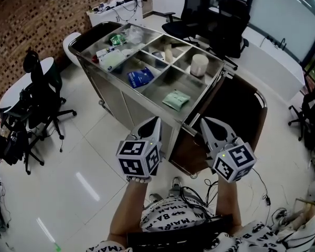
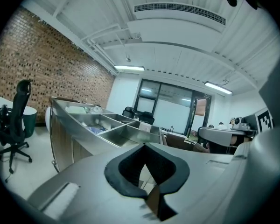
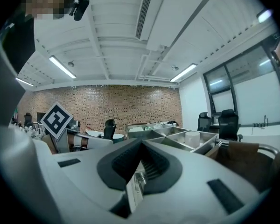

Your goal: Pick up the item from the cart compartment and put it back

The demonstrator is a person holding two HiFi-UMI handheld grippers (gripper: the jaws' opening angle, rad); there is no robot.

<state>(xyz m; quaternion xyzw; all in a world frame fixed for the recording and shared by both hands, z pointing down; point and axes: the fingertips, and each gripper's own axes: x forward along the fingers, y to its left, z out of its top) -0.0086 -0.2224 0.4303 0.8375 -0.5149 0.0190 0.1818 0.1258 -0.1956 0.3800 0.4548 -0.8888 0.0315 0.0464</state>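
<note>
A steel cart (image 1: 147,103) with several open compartments stands ahead of me. A green packet (image 1: 176,99) lies in the nearest compartment, a blue packet (image 1: 140,77) in the one to its left, and a white roll (image 1: 199,64) at the right rear. My left gripper (image 1: 156,121) is shut and empty, hanging in the air just short of the cart's near edge. My right gripper (image 1: 204,121) is also shut and empty, level with it near the cart's right corner. The left gripper view shows the cart (image 2: 91,127) beyond the closed jaws. In the right gripper view the white roll (image 3: 192,138) sits in its compartment.
Clear bags and small packets (image 1: 118,43) fill the far-left compartments. A brown panel with a steel rail (image 1: 241,106) adjoins the cart's right side. Black office chairs stand at the left (image 1: 42,96) and at the back (image 1: 199,9). Cables (image 1: 262,193) lie on the floor.
</note>
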